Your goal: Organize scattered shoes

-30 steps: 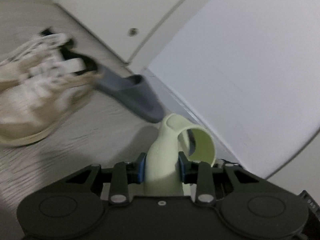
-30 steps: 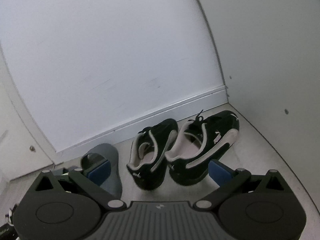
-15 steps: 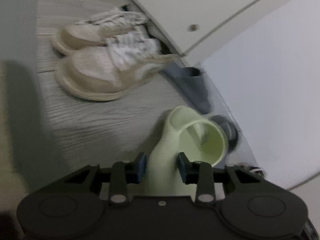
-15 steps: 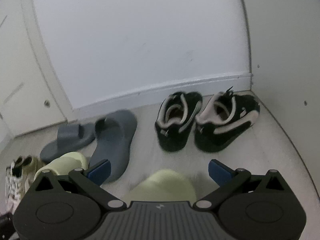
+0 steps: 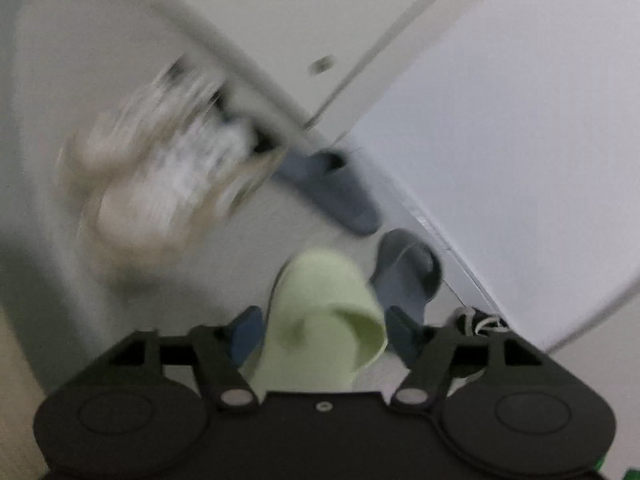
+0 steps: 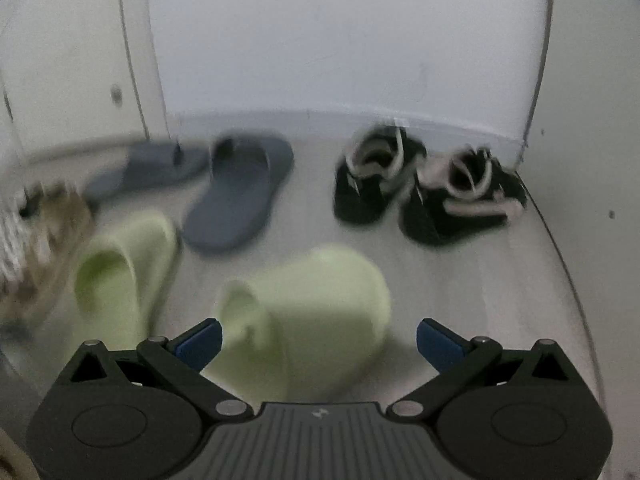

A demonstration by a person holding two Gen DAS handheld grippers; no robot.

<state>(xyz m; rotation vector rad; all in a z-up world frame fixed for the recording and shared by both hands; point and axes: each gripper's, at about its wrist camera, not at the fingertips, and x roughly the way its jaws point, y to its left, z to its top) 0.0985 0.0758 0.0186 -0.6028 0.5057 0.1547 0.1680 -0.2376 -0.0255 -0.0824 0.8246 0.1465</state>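
Left gripper [image 5: 322, 330] has just spread its jaws, releasing our pale green foam slipper [image 5: 324, 320]; right gripper [image 6: 318, 338], jaws wide, frames the second green slipper [image 6: 316, 312] at lower centre, lying crosswise, grey slides [image 6: 240, 192] beyond.

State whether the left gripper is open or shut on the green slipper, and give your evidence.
Open. The left gripper has just been opening; its blue pads stand clear of the green slipper lying between them.
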